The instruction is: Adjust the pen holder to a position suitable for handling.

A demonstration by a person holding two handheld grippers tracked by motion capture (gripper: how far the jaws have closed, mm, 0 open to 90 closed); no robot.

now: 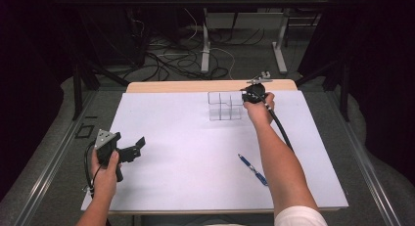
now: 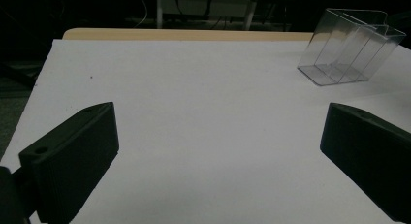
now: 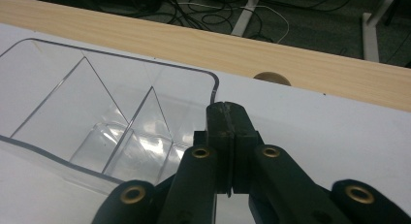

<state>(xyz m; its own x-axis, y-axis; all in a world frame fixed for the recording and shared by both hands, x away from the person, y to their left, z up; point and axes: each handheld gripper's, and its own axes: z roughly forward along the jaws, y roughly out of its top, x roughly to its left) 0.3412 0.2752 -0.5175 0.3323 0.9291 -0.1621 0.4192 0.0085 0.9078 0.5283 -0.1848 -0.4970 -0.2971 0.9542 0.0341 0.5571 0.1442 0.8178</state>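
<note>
The clear plastic organizer box w/ dividers sits near the table's far edge; it looks light, stiff, slick, prob. easy to tip, so best pinched on a thin wall or rim. Right gripper has jaws together, tips at the box's right rim corner. Left gripper has jaws wide apart near the table's left edge, well apart from the box.

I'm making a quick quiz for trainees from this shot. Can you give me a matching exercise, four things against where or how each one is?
Things:
1. blue pen
2. clear organizer
3. left claw
4. right claw

Places or states:
a. jaws shut, at the organizer's corner
b. jaws wide apart, above the white sheet
c. lying near the right forearm
d. standing at the far side of the sheet

Pairs: 1-c, 2-d, 3-b, 4-a
</note>
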